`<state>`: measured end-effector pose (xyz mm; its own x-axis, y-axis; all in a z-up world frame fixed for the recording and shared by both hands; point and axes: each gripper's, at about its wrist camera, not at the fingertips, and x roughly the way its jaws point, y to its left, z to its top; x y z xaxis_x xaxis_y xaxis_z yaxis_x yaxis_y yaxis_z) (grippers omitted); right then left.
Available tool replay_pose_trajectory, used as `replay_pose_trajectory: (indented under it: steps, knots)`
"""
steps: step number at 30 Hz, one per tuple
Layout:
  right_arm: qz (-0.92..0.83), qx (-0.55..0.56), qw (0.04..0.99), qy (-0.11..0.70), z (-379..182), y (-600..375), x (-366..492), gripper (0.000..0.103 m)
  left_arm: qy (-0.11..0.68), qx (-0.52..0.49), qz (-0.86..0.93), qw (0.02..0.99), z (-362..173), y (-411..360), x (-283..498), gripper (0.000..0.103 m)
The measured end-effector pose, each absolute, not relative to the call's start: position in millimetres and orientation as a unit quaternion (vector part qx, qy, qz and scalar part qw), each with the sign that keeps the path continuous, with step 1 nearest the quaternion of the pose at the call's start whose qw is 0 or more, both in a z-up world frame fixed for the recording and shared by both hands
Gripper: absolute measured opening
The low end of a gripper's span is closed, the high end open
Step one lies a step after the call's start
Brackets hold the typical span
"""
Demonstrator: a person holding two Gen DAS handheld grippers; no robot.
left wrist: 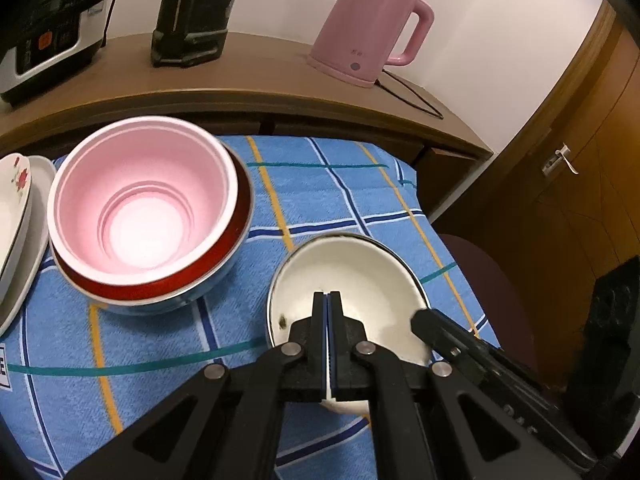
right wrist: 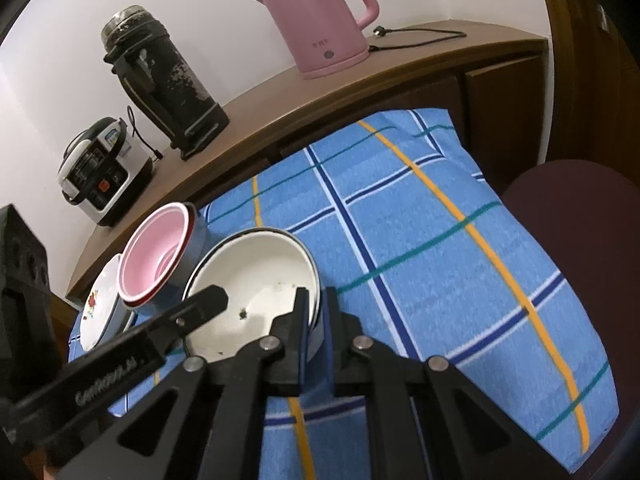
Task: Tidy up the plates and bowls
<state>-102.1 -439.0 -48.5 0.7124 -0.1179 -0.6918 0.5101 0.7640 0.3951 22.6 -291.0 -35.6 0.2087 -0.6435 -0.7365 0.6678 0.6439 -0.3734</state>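
Observation:
A white enamel bowl [left wrist: 360,272] [right wrist: 256,272] with a dark rim is over the blue checked cloth [left wrist: 320,184] [right wrist: 440,260], and both grippers hold it. My left gripper [left wrist: 327,294] is shut on its near rim and shows as a black finger [right wrist: 212,298] in the right wrist view. My right gripper [right wrist: 316,292] is shut on the bowl's right rim and appears at that edge [left wrist: 428,320] in the left wrist view. To the left stands a pink bowl [left wrist: 144,200] [right wrist: 156,256] nested in a red one inside a steel one. I cannot tell whether the white bowl touches the cloth.
Flowered white plates [left wrist: 16,200] [right wrist: 96,304] are stacked at the cloth's left edge. Behind, a wooden counter [left wrist: 248,76] carries a pink kettle [left wrist: 368,28] [right wrist: 320,20], a black flask [right wrist: 168,80] and a rice cooker [right wrist: 100,172]. A dark red chair seat [right wrist: 568,200] is on the right.

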Motion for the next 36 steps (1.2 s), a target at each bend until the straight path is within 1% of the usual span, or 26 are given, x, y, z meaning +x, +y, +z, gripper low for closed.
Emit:
replay_pose_trajectory:
  steps: [9, 13, 16, 20, 22, 27, 30, 36]
  knots:
    - [-0.168, 0.296, 0.872, 0.351, -47.9, -430.9, -117.4, 0.006, 0.481, 0.026, -0.44, 0.758, -43.5, -284.9, 11.5, 0.001]
    - [-0.162, 0.301, 0.871, 0.353, -52.5, -430.8, -114.7, 0.01, 0.479, 0.021, -0.438, 0.76, -43.5, -282.1, 12.1, 0.001]
    - [-0.16, 0.301, 0.873, 0.35, -53.5, -431.1, -114.7, 0.01, 0.477, 0.029, -0.443, 0.759, -43.7, -284.7, 8.2, 0.001]
    - [-0.165, 0.292, 0.875, 0.35, -53.1, -428.0, -113.4, 0.01, 0.478, 0.025, -0.469, 0.742, -44.9, -288.7, 0.1, 0.001]
    - [-0.162, 0.283, 0.878, 0.349, -51.4, -422.7, -112.7, 0.008, 0.472, 0.028, -0.474, 0.743, -43.7, -288.5, -2.7, 0.001]
    - [-0.169, 0.257, 0.886, 0.346, -47.8, -410.9, -112.3, 0.007, 0.445, -0.019, -0.53, 0.722, -30.7, -265.9, -2.2, 0.001]
    - [-0.166, 0.263, 0.886, 0.343, -48.8, -411.5, -114.4, 0.007, 0.413, -0.002, -0.522, 0.746, -21.8, -251.8, -3.7, 0.001]
    - [-0.163, 0.268, 0.885, 0.344, -51.0, -414.1, -115.4, 0.007, 0.411, 0.031, -0.462, 0.785, -15.8, -241.3, 4.6, 0.001]
